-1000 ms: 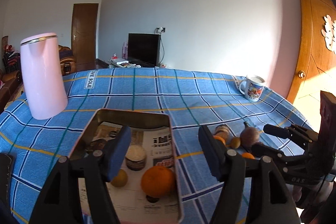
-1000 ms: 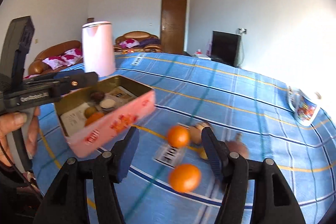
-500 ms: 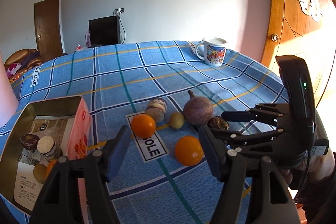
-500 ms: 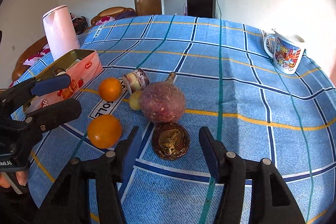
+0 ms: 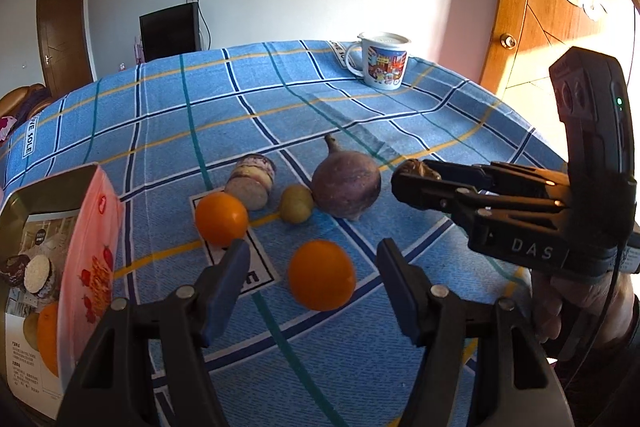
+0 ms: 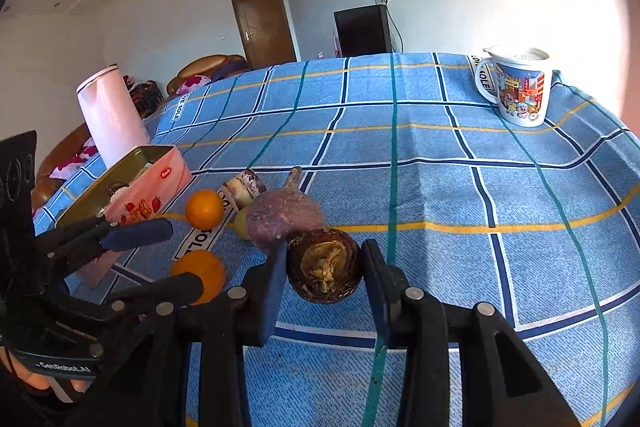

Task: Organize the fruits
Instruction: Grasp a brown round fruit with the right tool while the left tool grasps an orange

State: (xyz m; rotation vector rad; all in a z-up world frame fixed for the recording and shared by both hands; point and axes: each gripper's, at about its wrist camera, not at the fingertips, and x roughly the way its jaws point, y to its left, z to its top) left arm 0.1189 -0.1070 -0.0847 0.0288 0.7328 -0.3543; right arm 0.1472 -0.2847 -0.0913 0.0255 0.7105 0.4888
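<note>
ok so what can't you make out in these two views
tin contents: left wrist view, cut off by the frame edge
dark brown fruit: left wrist view, mostly behind the right gripper, whose jaws have just been closing around it
near orange: right wrist view, half behind the left gripper

Checked tablecloth under fruit, tin, mug
</note>
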